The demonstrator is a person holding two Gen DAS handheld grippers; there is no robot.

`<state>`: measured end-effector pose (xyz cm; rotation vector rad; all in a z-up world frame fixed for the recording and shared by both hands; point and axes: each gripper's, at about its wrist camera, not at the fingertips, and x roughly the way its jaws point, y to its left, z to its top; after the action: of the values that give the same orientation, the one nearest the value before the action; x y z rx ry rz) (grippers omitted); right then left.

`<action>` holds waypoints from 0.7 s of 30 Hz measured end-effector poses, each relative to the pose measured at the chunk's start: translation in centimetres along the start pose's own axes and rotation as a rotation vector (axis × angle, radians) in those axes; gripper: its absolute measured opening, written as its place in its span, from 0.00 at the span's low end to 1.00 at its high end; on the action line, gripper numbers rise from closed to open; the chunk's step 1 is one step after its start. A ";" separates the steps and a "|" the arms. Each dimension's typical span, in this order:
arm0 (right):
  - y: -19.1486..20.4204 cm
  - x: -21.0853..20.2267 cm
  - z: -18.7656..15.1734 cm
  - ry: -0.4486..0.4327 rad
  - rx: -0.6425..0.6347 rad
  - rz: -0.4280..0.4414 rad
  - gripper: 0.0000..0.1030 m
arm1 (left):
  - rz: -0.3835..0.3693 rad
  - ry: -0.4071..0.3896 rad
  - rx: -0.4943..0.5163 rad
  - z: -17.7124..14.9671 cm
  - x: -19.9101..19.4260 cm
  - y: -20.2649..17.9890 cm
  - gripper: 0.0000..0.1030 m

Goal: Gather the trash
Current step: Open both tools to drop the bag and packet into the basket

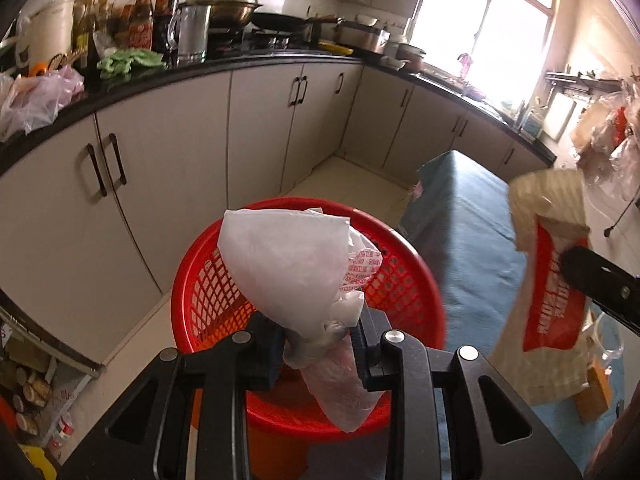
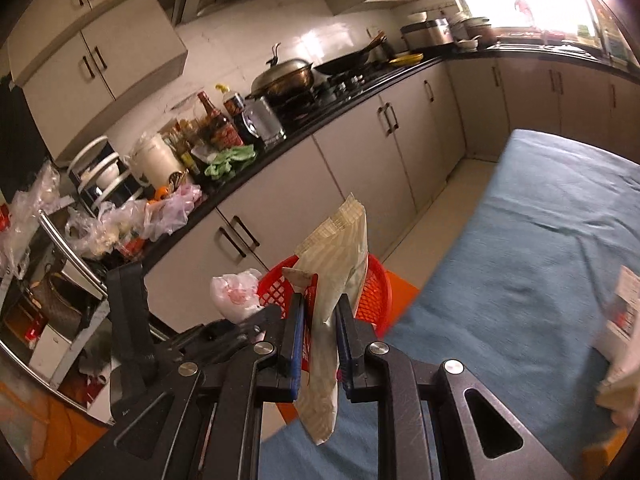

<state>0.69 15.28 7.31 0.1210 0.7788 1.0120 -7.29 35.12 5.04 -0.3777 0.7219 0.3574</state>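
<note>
— Between my left gripper's closed pads, what's caught?
— I've got a crumpled white plastic bag pinched there, just above the red mesh basket ahead.
— And my right gripper?
— I'm clamping a tan paper bag; beyond it stands the basket, with kitchen cabinets farther off.

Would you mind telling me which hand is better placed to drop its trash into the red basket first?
Left, probably. Its gripper holds the white bag right over the basket, while the right gripper holds its paper bag short of it, over the blue table.
</note>
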 end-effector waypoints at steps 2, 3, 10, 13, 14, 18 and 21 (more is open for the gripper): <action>0.2 1.8 0.4 0.017 0.001 -0.004 0.16 | 0.000 0.010 -0.008 0.1 0.8 0.4 0.26; 0.2 2.8 0.5 0.028 0.004 -0.007 0.16 | 0.003 0.013 -0.009 0.1 1.1 0.5 0.26; -0.2 6.8 0.6 0.075 0.026 -0.033 0.18 | -0.001 0.018 -0.019 0.3 2.2 1.3 0.38; -0.6 7.3 0.4 0.087 0.036 -0.037 0.26 | 0.004 0.010 -0.025 0.3 2.0 1.4 0.55; -0.8 7.1 0.4 0.080 0.039 -0.038 0.27 | 0.002 0.004 -0.029 0.2 1.8 1.4 0.56; -1.1 5.7 0.5 0.061 0.043 -0.039 0.29 | -0.006 -0.006 -0.034 0.2 1.0 1.1 0.57; -1.4 3.9 0.2 0.044 0.048 -0.045 0.33 | -0.016 -0.014 -0.020 -0.1 0.2 0.3 0.58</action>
<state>2.96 17.71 4.76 0.1222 0.8428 0.9564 -7.32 35.36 4.79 -0.3995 0.7019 0.3523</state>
